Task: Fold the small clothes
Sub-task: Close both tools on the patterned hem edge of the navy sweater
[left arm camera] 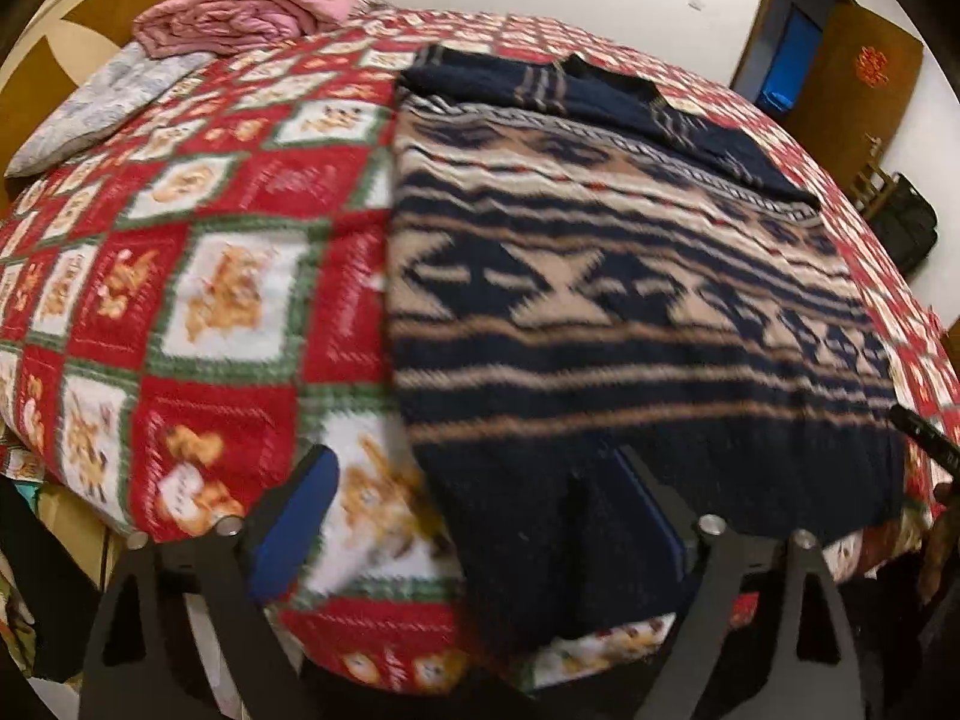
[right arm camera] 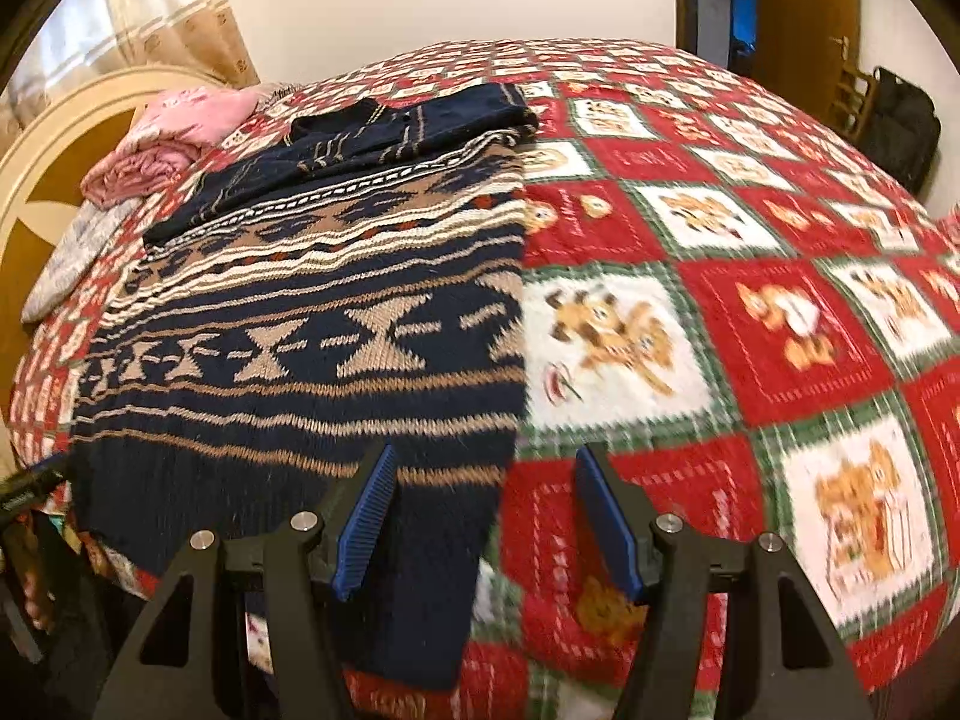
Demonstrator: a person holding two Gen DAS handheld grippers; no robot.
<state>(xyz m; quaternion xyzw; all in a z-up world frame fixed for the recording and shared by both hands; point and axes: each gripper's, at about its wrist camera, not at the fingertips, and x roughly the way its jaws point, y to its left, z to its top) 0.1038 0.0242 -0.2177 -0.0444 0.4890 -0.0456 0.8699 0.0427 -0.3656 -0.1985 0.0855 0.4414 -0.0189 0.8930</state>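
Note:
A navy, tan and cream patterned knit sweater (left arm camera: 630,300) lies flat on the bed, its sleeves folded across the far end; it also shows in the right wrist view (right arm camera: 312,324). My left gripper (left arm camera: 474,480) is open, its jaws straddling the sweater's near left hem corner, which hangs over the bed edge. My right gripper (right arm camera: 486,480) is open over the sweater's near right hem corner. Neither holds cloth.
The bed is covered by a red, green and white bear-print blanket (left arm camera: 228,276), also in the right wrist view (right arm camera: 720,312). A pink folded quilt (left arm camera: 240,12) and a grey pillow (left arm camera: 108,102) lie at the headboard. A door (left arm camera: 840,60) stands beyond.

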